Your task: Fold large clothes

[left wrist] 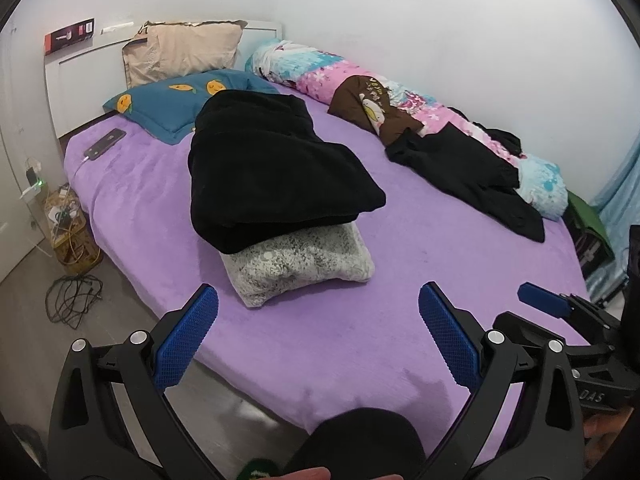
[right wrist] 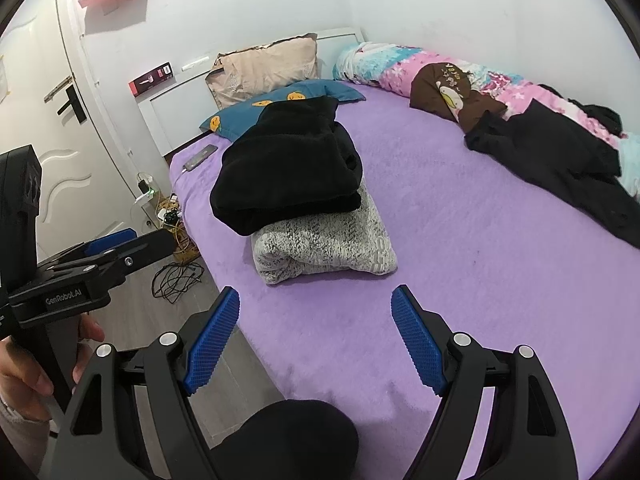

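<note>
A folded black garment (left wrist: 276,172) lies on top of a folded grey fleecy garment (left wrist: 304,264) in the middle of the purple bed (left wrist: 360,340); the stack shows in the right wrist view too, black (right wrist: 288,164) over grey (right wrist: 324,246). An unfolded black garment (left wrist: 472,172) (right wrist: 560,160) lies spread at the right by the wall. A brown printed garment (left wrist: 368,108) (right wrist: 448,92) lies beyond it. My left gripper (left wrist: 318,332) is open and empty above the bed's near edge. My right gripper (right wrist: 316,332) is open and empty there too.
A rolled floral quilt (left wrist: 400,92) runs along the wall. A blue pillow (left wrist: 168,104) and a beige pillow (left wrist: 180,48) sit at the head. A phone (left wrist: 105,143) lies on the bed's left side. Cables (left wrist: 72,300) lie on the floor at left.
</note>
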The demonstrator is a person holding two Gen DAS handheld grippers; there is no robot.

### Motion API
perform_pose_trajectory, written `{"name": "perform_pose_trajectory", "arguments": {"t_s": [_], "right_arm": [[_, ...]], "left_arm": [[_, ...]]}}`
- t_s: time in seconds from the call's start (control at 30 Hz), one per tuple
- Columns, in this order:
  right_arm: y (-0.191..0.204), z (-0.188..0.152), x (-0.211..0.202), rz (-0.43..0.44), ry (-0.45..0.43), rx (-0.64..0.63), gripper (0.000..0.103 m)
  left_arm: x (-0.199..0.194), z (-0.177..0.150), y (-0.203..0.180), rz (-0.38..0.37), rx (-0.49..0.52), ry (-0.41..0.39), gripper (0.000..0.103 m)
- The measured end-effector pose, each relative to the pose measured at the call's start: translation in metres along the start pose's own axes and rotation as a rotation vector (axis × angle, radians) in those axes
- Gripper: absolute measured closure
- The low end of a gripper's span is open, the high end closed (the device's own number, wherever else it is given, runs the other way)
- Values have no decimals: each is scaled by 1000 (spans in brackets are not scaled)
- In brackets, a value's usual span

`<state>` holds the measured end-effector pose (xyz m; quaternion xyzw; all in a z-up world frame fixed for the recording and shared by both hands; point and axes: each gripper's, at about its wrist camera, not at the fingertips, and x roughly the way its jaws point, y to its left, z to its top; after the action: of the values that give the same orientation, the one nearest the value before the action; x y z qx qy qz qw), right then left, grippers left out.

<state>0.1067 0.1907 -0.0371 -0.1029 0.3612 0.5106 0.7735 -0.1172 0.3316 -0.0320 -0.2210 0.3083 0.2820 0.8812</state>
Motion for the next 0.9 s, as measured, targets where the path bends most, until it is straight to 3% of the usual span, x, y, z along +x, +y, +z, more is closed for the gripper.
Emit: {"name": "perform_pose_trajectory", "arguments": {"t_s": [0.9], "right_arm": [[6,3,2,2,-2,-16,26]], "left_arm": [[-7,3,5,38,-9,-10,6]]}}
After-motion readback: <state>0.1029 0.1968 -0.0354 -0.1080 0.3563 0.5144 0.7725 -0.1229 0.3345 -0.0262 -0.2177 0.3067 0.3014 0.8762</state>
